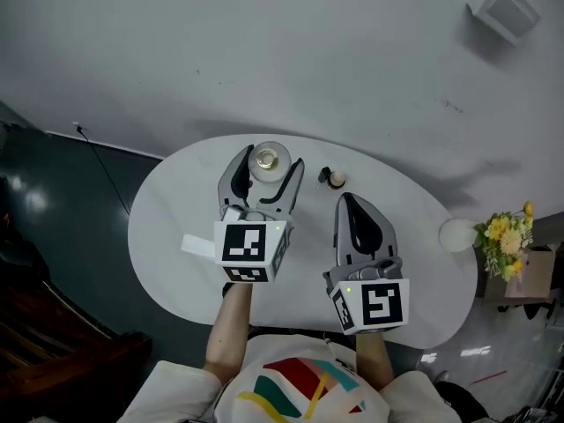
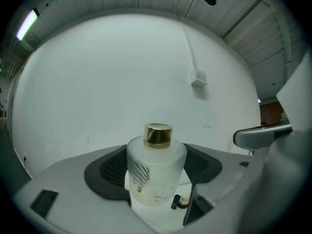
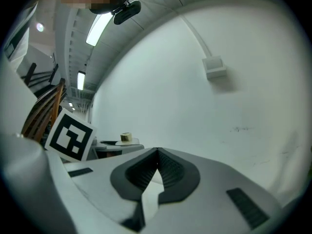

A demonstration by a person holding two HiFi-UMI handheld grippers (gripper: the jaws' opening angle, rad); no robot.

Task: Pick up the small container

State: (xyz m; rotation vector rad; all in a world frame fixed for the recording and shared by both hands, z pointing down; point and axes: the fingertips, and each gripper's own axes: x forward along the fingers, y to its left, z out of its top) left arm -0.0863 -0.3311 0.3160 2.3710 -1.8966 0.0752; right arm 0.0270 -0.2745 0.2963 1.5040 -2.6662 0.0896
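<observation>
Head view first: the white oval tabletop [image 1: 176,210] fills the centre of the frame. Lower centre-left is the left gripper [image 1: 271,156], its fingers [image 1: 236,176] spread wide and closed onto both sides of the small container [image 1: 269,159]. The left gripper view confirms it: a frosted bottle with a gold cap, upright, with a dark ribbed pad against each flank. Lower centre-right, the right gripper [image 1: 346,199] has its fingers brought together, nothing between them, the tips meeting in its own view. At the right edge sit yellow flowers [image 1: 504,234]. A white card [image 1: 197,245] lies left of the left gripper. Between the two grippers, a small dark-and-cream piece [image 1: 334,178] rests just beside the container.
</observation>
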